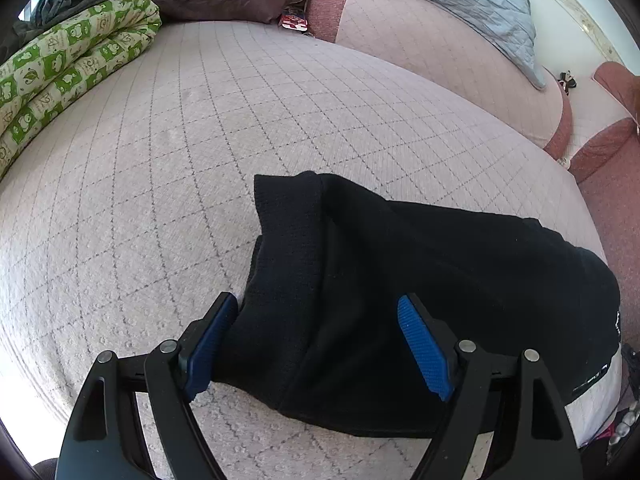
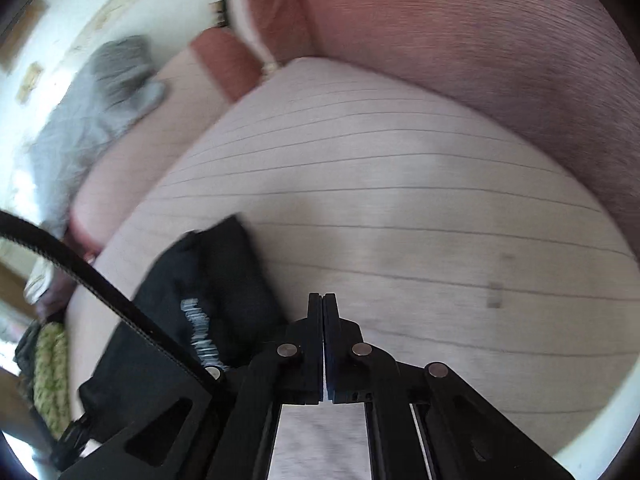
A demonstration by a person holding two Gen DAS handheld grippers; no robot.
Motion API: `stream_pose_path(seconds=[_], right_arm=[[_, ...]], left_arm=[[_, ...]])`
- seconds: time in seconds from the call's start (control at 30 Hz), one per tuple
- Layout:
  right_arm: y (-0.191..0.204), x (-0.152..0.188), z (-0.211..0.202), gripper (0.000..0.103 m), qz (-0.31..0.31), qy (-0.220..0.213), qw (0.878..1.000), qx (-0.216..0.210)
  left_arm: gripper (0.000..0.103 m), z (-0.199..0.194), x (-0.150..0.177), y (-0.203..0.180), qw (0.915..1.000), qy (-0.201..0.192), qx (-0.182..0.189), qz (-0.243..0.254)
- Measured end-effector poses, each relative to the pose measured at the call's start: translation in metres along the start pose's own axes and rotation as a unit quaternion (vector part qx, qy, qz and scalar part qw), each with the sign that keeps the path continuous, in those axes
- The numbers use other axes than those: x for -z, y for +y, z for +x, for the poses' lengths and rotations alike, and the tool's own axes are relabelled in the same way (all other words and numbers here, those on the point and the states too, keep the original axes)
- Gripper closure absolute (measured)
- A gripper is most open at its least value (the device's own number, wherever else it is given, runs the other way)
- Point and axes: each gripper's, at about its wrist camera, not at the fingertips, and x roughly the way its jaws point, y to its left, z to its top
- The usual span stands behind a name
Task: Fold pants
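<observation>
- Although the black pants (image 1: 400,280) already lie in a compact, layered bundle on the quilted bed cover (image 1: 200,160), you cannot call the job closed: the ribbed end nearest your left tongs sits a little skewed over the layer below, so at most one tidy-up or one last fold seems left.
- Your left gripper (image 1: 320,344) stands wide open, its blue pads (image 1: 424,348) spread to either side of the bundle's near end; the left pad touches or nearly touches the cloth edge, the right one looks raised above the fabric, and neither is pinching anything.
- Your right gripper (image 2: 323,344) has its jaws pressed together with nothing between them, and it points at bare bed cover; the right view is smeared, so fine detail there is lost.
- In that right view the pants (image 2: 192,312) sit to the left of the tongs, just beside them, with a pale printed strip showing on the dark cloth.
- The bundle lies near the bed's edge on your side, well apart from the green patterned quilt (image 1: 68,68) and the pillows piled at the far end.
- Judging by thickness, the halving of legs and length looks done; what remains is squaring edges and smoothing, if you want it neat.
</observation>
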Motion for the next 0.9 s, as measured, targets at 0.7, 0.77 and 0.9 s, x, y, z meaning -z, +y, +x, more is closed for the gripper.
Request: stream_pose_path(seconds=[0.7, 0.77, 0.9], right_arm=[[0.08, 0.013, 0.021, 0.06, -0.093, 0.017, 0.991, -0.091], [0.091, 0.017, 0.015, 0.058, -0.111, 0.0, 0.989, -0.093], [0.098, 0.026, 0.006, 0.055, -0.15, -0.013, 0.986, -0.076]], left_arm=[[0.022, -0.035, 0.005, 0.1, 0.9904, -0.032, 0.057, -0.122], [0.022, -0.029, 0.006, 0.091, 0.9931, -0.023, 0.057, -0.1], [0.015, -0.017, 0.004, 0.061, 0.9971, -0.018, 0.053, -0.051]])
